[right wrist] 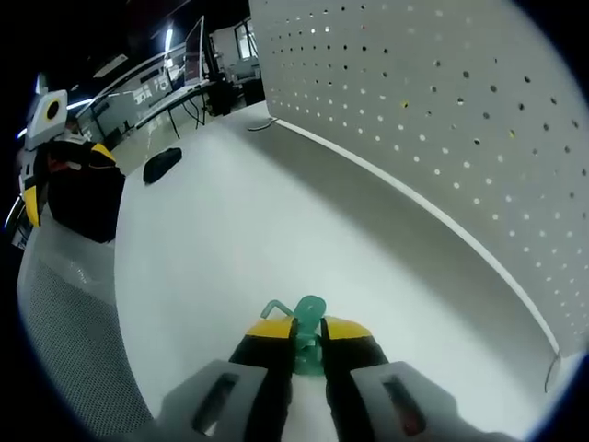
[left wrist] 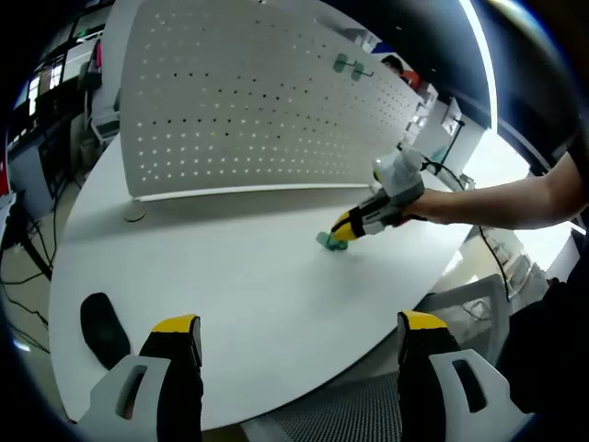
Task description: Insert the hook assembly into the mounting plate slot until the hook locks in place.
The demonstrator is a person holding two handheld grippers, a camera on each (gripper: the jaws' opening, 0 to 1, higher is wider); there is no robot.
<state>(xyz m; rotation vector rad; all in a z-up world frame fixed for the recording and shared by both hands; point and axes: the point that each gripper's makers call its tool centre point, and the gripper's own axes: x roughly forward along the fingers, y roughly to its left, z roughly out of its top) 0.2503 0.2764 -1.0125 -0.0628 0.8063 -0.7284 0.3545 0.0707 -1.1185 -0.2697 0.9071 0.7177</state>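
Now hook (right wrist: 304, 333) pinched between right fingers (right wrist: 271, 333).

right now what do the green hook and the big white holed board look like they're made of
The green hook, clamped between the right gripper jaws, looks like molded plastic: uniform teal colour, soft sheen, rounded edges. The pegboard looks like painted or powder-coated sheet metal, judging by its thin panel, even rows of punched holes and matte white face, though rigid plastic can't be ruled out.
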